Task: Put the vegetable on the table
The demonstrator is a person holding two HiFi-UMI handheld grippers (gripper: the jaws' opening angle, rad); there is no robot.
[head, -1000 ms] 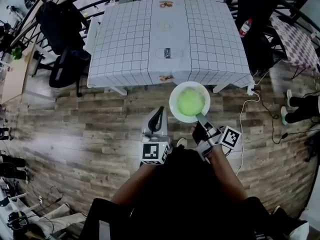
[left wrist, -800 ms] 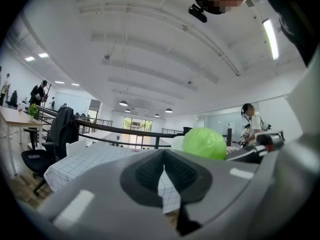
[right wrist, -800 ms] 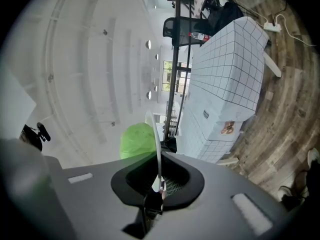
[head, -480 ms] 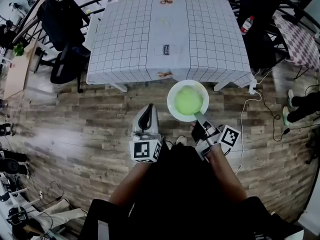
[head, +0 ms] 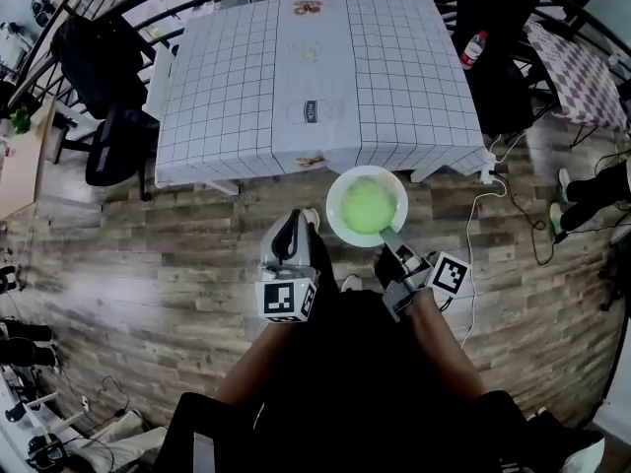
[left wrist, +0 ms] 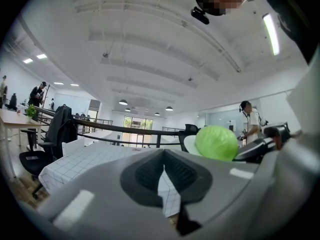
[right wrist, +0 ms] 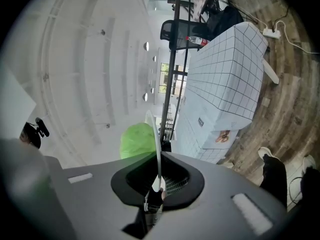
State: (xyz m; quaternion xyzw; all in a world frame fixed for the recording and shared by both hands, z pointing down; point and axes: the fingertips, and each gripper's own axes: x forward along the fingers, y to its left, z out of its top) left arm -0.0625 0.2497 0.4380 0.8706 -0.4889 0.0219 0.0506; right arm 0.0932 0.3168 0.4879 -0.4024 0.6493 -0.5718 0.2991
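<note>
So the vegetable (head: 367, 206), a round pale-green ball, sat on a white plate (head: 334, 217) that the right gripper (head: 387, 236) had pinched by the rim, jaws nearly together on that thin edge. The plate hung over the wood floor (head: 148, 254) just off the table's (head: 227, 87) near edge, toward its right corner, not on the checked cloth (head: 414, 77). In the right gripper view the plate showed edge-on only, and the gripper's body hid the vegetable's lower half. The left gripper (head: 295, 221) was closed on nothing, off to the plate's left. The little prints on the cloth were too small to read.
</note>
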